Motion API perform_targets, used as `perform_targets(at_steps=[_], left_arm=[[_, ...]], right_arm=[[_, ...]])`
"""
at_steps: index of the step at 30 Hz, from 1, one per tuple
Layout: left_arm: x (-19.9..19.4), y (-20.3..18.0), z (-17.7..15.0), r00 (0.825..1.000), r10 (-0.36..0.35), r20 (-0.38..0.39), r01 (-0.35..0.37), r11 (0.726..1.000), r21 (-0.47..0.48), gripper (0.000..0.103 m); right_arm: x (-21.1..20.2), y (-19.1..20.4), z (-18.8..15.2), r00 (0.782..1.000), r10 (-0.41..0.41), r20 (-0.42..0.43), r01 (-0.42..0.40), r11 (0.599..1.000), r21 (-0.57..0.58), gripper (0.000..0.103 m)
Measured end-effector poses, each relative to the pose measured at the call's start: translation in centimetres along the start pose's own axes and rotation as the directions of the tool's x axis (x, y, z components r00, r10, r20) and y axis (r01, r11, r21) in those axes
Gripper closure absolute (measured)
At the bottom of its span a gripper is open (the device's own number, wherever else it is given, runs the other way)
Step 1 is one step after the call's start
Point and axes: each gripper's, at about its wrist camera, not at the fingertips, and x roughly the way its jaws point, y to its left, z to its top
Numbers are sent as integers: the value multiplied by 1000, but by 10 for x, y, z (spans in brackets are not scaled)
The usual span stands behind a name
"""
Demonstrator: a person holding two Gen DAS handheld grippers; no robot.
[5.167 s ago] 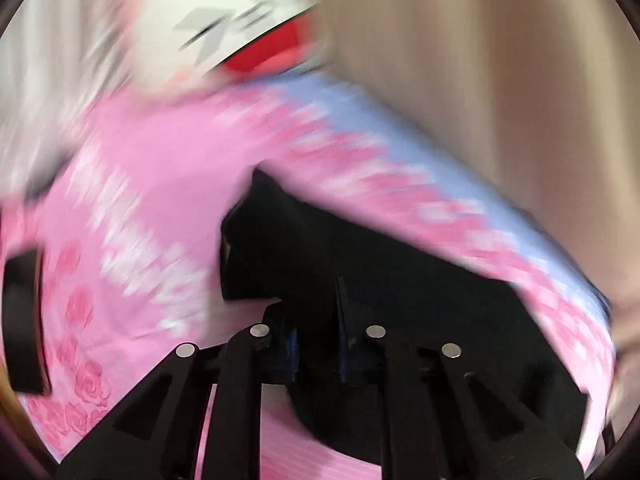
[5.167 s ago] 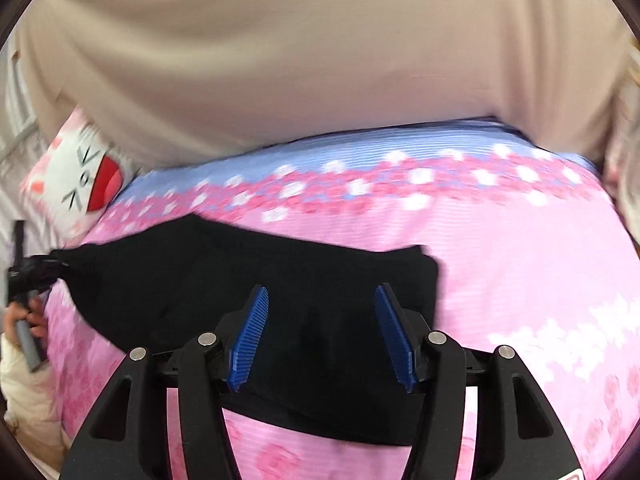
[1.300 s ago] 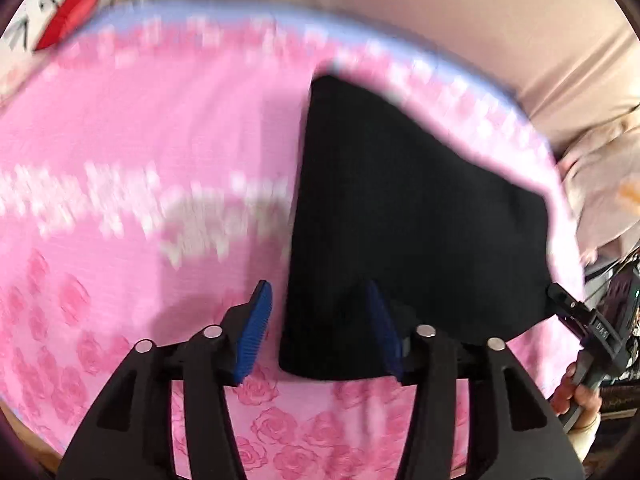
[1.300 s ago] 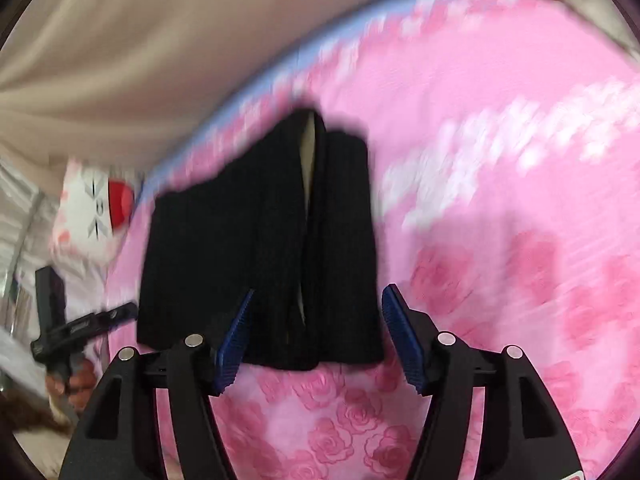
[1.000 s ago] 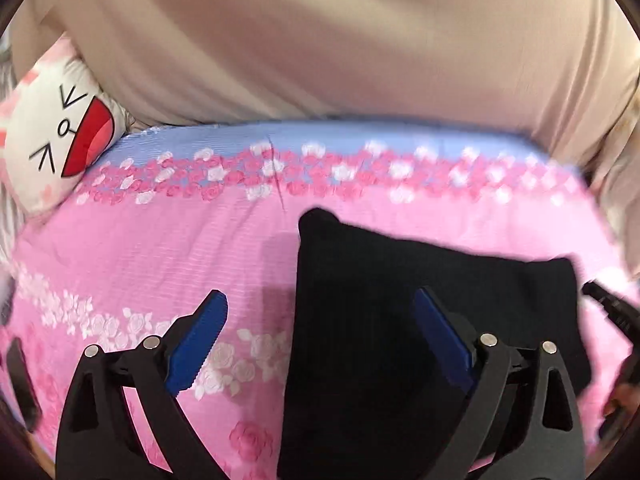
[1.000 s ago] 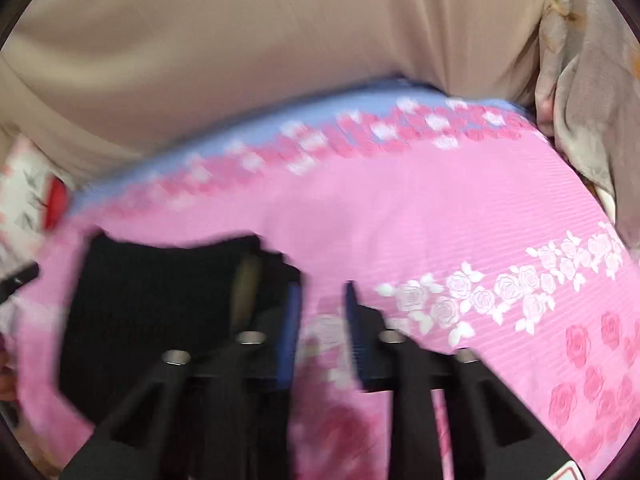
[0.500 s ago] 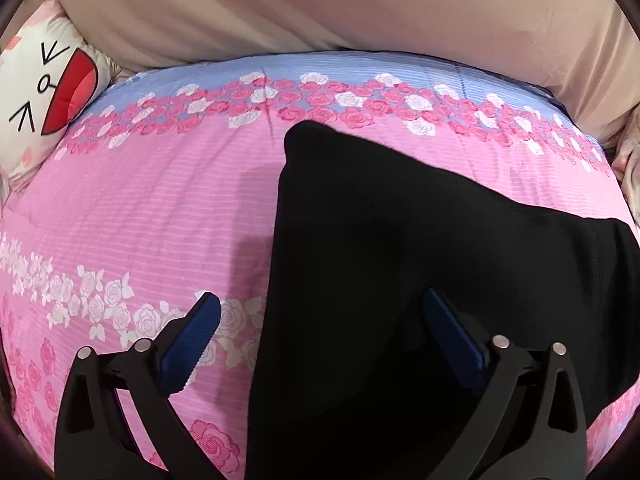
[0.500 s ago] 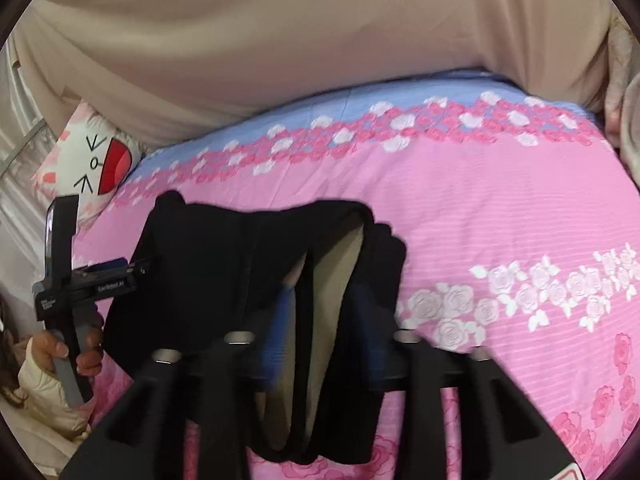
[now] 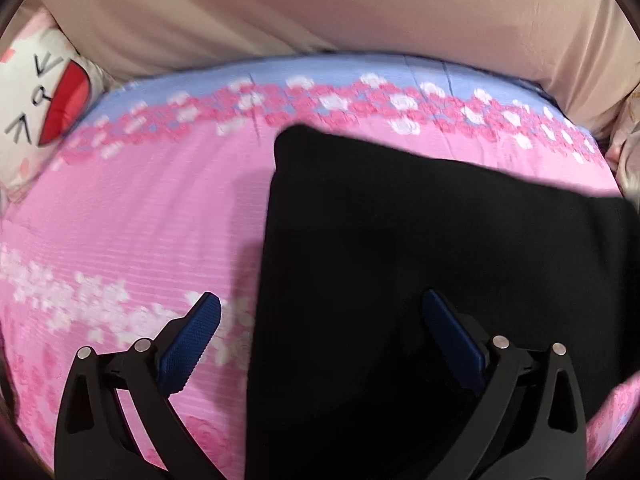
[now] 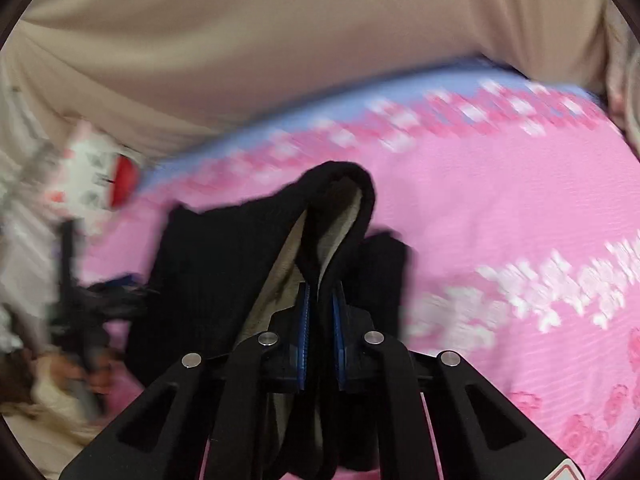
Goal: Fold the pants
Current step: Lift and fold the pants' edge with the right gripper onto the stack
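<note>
A beige curtain [image 9: 320, 12] fills the frame top above the pink floral bedspread [image 9: 132, 220], black pants [image 9: 420, 260] centre-right, cartoon pillow [image 9: 36, 96] upper left; left gripper [image 9: 320, 312] spread, right gripper [image 10: 320, 304] closing, pinching pants fabric

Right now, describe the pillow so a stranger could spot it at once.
Start at the pink flowered bedspread and follow its blue border to the far left corner, against the beige curtain. The pillow sits there, well apart from the black pants. It alone is white, with a cartoon face and red open mouth.
</note>
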Motion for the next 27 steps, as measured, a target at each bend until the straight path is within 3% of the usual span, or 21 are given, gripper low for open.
perform_targets(at_steps=[2, 4, 5, 6, 8, 12, 13, 15, 16, 17, 18, 20, 21, 23, 24, 25, 26, 27], left_arm=[[2, -1, 1, 1000, -3, -4, 3, 1000, -17, 5], [1, -3, 2, 1000, 24, -1, -24, 1000, 7, 5], [1, -3, 2, 1000, 26, 0, -26, 1000, 12, 5], [1, -3, 2, 1000, 26, 0, -26, 1000, 12, 5], [1, -4, 2, 1000, 29, -3, -29, 1000, 3, 5], [-1, -8, 1, 998, 56, 7, -56, 998, 25, 5], [-1, -8, 0, 998, 60, 9, -60, 998, 29, 5], [-1, -8, 0, 998, 62, 7, -62, 998, 34, 5], [-1, -7, 0, 998, 59, 5, -59, 997, 39, 5], [-1, -7, 0, 999, 51, 4, -51, 998, 44, 5], [-1, -7, 1, 999, 46, 1, -46, 998, 47, 5], [0, -7, 1, 998, 59, -2, -59, 997, 49, 5], [1, -7, 1, 998, 58, -4, -58, 997, 47, 5], [2, -5, 1, 999, 47, -12, -47, 998, 29, 5], [1, -3, 2, 999, 40, -14, -40, 999, 25, 5], [-3, 0, 2, 999, 31, -12, -31, 999, 22, 5], [-8, 4, 2, 1000, 29, -7, -29, 999, 14, 5], [-13, 11, 1, 999, 32, -2, -32, 999, 0, 5]], right_arm=[[-8, -15, 1, 995, 94, 25, -96, 987, 126, 93], [-43, -6, 8, 989, -10, 148, -7, 993, 115, 87], [-58, 1, 11, 980, -21, 198, 2, 995, 96, 85], [-70, 11, 17, 974, 34, 224, -50, 996, 69, 85], [-74, 37, 23, 970, 143, 199, -147, 989, 2, 85], [-25, 95, 16, 979, 204, 22, -197, 966, -169, 85], [-4, 96, 16, 983, 185, -20, -186, 967, -177, 86], [24, 73, 23, 1000, 26, -8, -27, 990, -135, 103], [28, 53, 28, 1000, 28, 10, -28, 997, -72, 103], [27, 29, 34, 993, 117, 23, -118, 991, 61, 103], [22, 27, 36, 990, 135, 33, -138, 985, 106, 103], [5, 45, 39, 995, 55, 79, -59, 997, 46, 102], [1, 60, 38, 994, 63, 87, -63, 998, -7, 91], [9, 83, 36, 994, 94, 50, -88, 991, -103, 94], [16, 78, 37, 998, 40, 43, -35, 992, -120, 99], [28, 67, 41, 999, -39, 36, 43, 993, -111, 103], [35, 55, 43, 999, -38, 13, 39, 998, -58, 103], [31, 49, 46, 1000, 20, 21, -21, 999, 26, 103]])
